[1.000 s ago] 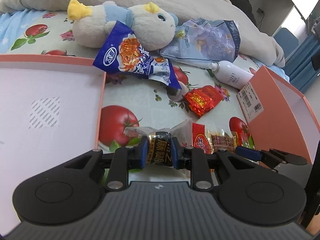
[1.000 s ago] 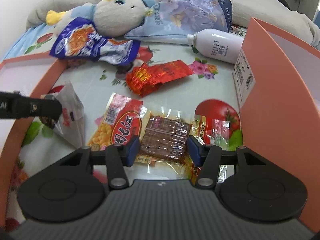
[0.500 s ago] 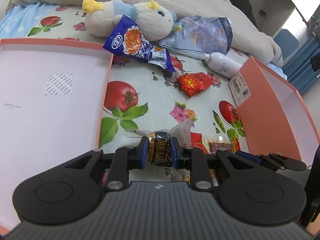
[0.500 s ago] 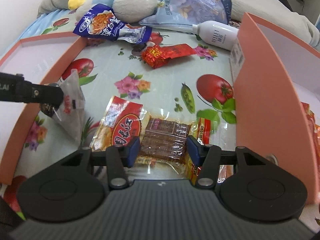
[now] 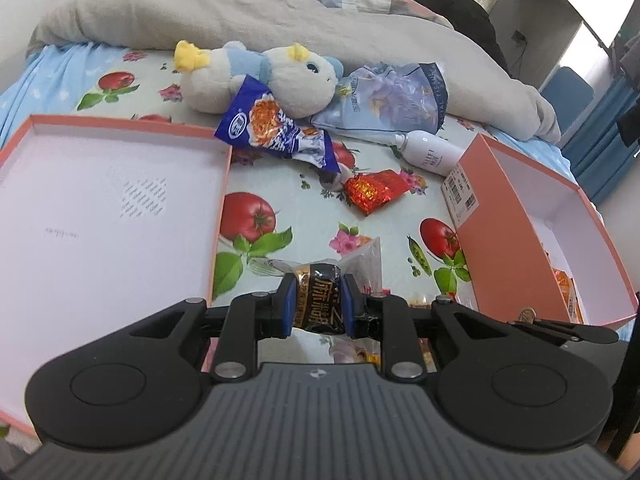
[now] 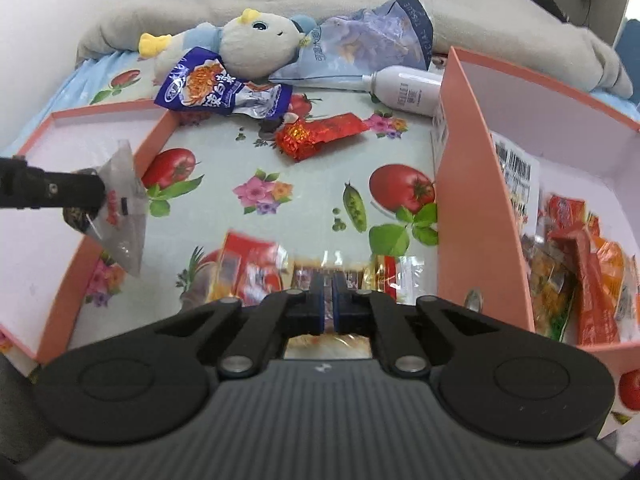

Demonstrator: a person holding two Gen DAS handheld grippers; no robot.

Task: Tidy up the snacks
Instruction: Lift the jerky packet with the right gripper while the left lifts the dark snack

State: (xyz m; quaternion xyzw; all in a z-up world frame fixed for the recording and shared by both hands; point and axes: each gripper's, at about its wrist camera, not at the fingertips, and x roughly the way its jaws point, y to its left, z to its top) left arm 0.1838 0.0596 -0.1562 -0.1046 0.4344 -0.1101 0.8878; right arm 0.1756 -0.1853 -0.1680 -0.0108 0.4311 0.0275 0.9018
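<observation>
Right tool (image 6: 328, 307) just clenched on clear snack pack (image 6: 320, 276), previously open. Left tool (image 5: 319, 307) keeps gripping black packet (image 5: 320, 300). Box (image 6: 472, 184) at 3 o'clock likely next.

Open lane: bare tomato-print sheet (image 6: 256, 160) runs 12 o'clock from both grippers, between the lid tray (image 5: 100, 208) at 9 and the deep box (image 6: 472, 184) at 3. Box wall stands tall, blocks any sideways sweep right; entry only over its rim. Box floor near end packed with snack packets (image 6: 580, 272), far end bare. Lid tray rim low, its floor free. Mid-lane obstacle: red foil packet (image 6: 320, 134) at 12. Behind it a blue packet (image 6: 216, 90), plush toy (image 6: 256, 46), white bottle (image 6: 404, 90) and tissue pack (image 6: 368, 40) wall off the far side. Grey blanket (image 5: 240, 12) beyond.
</observation>
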